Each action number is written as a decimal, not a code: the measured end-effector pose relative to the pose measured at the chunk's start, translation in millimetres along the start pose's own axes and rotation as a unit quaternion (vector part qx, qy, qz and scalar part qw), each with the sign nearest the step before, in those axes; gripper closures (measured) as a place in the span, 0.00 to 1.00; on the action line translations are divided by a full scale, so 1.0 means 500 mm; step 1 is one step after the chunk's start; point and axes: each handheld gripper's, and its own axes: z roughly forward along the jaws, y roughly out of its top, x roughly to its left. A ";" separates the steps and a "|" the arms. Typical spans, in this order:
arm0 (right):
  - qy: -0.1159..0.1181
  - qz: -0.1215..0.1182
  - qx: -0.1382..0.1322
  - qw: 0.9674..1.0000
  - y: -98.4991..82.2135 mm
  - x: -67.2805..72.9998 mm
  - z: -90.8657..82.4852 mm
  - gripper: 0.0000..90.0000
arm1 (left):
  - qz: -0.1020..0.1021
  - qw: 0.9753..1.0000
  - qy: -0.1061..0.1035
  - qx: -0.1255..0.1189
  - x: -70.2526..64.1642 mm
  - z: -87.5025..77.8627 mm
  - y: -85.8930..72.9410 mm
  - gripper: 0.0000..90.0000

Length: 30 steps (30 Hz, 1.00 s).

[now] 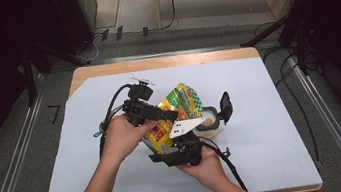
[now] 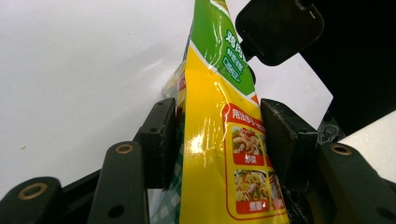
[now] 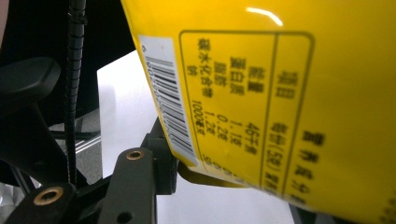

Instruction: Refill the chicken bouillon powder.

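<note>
**Pouch held over jar**

Yellow-green pouch point(image 1: 174, 118) tilted above the counter point(image 1: 277, 151), clamped between both tools: left tool point(image 1: 167, 114) grips its side, right tool point(image 1: 166, 153) its bottom. Open jar point(image 1: 208, 120) just beyond right tool.

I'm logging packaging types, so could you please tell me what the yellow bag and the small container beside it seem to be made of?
Bag: likely thin glossy plastic film; it creases and shows bright glare. Container: probably rigid black plastic with a hinged lid; too small to be sure.
</note>
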 end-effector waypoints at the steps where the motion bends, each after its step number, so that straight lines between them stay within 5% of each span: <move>1: -0.001 -0.002 -0.001 1.000 0.000 0.000 0.000 0.64 | 0.000 1.000 0.000 0.000 0.000 0.000 0.000 0.55; 30: 0.006 -0.003 0.004 1.000 0.006 0.002 0.006 0.64 | -0.004 1.000 0.005 -0.005 0.004 -0.009 -0.006 0.55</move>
